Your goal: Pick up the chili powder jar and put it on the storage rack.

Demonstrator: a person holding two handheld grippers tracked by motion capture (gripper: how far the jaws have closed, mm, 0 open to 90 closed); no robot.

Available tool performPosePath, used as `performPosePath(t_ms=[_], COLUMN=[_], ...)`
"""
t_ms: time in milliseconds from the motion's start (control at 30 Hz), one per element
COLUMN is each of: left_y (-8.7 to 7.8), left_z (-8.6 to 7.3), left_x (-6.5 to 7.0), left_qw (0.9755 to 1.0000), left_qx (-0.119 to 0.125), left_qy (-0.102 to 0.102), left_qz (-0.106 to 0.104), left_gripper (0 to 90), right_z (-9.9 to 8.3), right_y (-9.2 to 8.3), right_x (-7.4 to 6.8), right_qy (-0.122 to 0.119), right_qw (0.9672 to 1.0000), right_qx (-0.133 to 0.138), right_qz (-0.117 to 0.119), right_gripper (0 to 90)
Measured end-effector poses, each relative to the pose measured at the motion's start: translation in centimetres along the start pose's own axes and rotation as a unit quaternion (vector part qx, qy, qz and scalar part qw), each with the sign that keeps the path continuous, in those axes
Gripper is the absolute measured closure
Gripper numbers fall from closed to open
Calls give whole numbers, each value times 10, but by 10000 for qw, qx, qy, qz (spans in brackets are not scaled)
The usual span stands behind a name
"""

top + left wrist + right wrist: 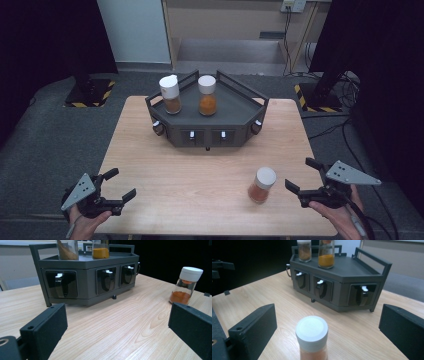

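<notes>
A white-capped spice jar stands upright on the desk, just beside the right hand-held gripper, jaws apart; closing squarely on the glass below the cap should prevent tipping; the left hand-held gripper waits open

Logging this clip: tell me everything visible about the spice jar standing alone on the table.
The clear jar with a white screw cap holds orange-red powder filling about its lower third. It stands upright on the light wooden table, near its front right, apart from the dark grey rack. The right gripper faces it, jaws open, not touching.
</notes>
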State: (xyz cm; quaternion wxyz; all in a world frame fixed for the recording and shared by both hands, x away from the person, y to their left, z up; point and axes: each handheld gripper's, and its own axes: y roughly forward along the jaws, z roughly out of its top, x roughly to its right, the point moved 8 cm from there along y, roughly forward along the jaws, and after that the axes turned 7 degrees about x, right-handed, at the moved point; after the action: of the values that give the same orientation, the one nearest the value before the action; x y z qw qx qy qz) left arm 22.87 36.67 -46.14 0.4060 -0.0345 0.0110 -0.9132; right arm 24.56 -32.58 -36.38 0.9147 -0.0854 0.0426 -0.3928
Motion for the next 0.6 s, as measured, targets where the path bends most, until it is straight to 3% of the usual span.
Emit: performPosePath(t_ms=[600], left_y=[-1], left_z=[0], left_x=[0], left_qw=[10000], left_qx=[3], left_qy=[1], left_qz=[12], left_gripper=[12], right_z=[-27], right_y=[37], right_x=[-3], right_qy=[93], right_qw=[9992], right_qx=[-350], right_qz=[188], right_gripper=[21])
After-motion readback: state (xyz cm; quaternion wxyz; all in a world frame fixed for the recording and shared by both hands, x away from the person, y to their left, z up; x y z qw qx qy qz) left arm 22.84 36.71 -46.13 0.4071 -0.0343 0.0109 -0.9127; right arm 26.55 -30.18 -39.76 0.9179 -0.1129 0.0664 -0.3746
